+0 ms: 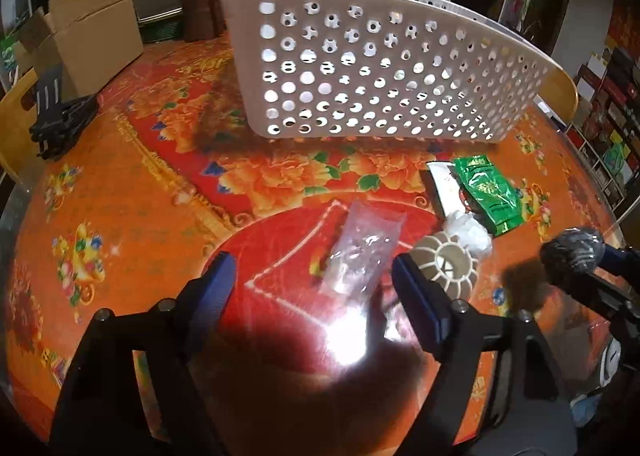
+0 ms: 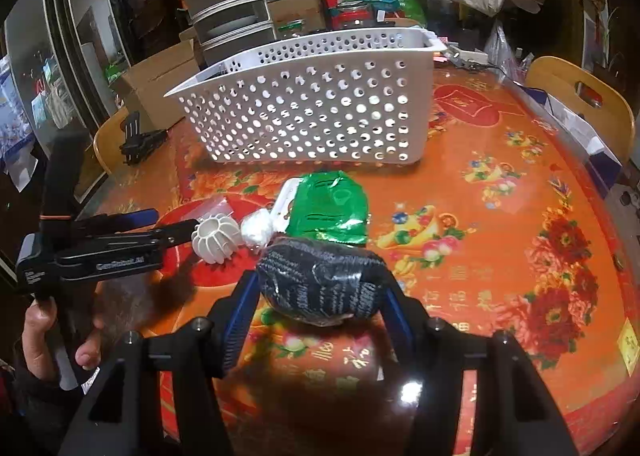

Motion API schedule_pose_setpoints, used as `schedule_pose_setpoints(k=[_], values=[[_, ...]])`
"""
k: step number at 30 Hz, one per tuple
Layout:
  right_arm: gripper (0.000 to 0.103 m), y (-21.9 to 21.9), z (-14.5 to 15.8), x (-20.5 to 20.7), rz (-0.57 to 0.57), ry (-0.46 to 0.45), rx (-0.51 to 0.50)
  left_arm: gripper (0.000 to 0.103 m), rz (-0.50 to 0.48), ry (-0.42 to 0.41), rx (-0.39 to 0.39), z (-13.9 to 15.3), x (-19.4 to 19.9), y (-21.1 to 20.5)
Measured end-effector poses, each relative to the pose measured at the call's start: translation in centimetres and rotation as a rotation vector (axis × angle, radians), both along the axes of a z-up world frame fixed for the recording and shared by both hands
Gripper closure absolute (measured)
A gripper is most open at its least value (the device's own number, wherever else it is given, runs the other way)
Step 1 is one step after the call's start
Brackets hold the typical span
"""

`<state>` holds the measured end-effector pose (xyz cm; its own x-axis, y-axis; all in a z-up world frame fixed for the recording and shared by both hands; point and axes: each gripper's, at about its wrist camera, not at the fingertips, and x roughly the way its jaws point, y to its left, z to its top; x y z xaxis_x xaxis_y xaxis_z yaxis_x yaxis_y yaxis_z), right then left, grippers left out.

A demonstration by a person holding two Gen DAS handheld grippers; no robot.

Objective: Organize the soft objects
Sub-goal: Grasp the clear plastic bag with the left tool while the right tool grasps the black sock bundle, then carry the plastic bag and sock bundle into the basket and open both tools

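A dark knitted bundle wrapped in clear plastic (image 2: 320, 282) is gripped between the fingers of the right gripper (image 2: 320, 296) at lower centre of the right wrist view. The left gripper (image 1: 310, 280) is held with its fingers apart around a clear plastic bag (image 1: 360, 256) lying on the orange flowered counter (image 1: 140, 196); no contact can be made out. A white perforated plastic basket (image 1: 380, 76) is seen at upper centre.
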<state>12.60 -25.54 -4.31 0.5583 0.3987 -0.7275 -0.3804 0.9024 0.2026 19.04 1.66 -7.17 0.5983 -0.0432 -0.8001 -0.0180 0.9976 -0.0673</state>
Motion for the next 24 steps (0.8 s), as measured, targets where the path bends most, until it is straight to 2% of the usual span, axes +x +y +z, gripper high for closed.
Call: schedule_pose_setpoints(k=[6, 8, 10, 14, 15, 18, 24], values=[[0.043, -0.6, 0.2, -0.1, -0.008, -0.004, 0.005, 0.032, -0.007, -0.006, -0.004, -0.1, 0.7, -0.6], [0.043, -0.8, 0.2, 0.0, -0.012, -0.002, 0.008, 0.036, -0.01, -0.008, -0.009, 0.0, 0.8, -0.6], [0.043, -0.9, 0.2, -0.1, -0.015, -0.002, 0.01, 0.046, -0.008, 0.0, -0.014, -0.1, 0.9, -0.6], [0.043, -0.8, 0.3, -0.2, -0.015, -0.004, 0.009, 0.05, -0.006, 0.0, -0.006, -0.3, 0.9, -0.7], [0.043, -0.8, 0.3, -0.2, -0.015, -0.004, 0.009, 0.053, -0.007, -0.002, -0.006, -0.3, 0.9, -0.7], [0.043, -0.8, 0.3, -0.3, -0.016, -0.005, 0.009, 0.075, -0.002, -0.01, -0.012, -0.1, 0.7, -0.5], [0.043, -0.8, 0.4, -0.3, -0.016, -0.006, 0.008, 0.075, 0.01, -0.067, -0.041, 1.1, -0.7, 0.5]])
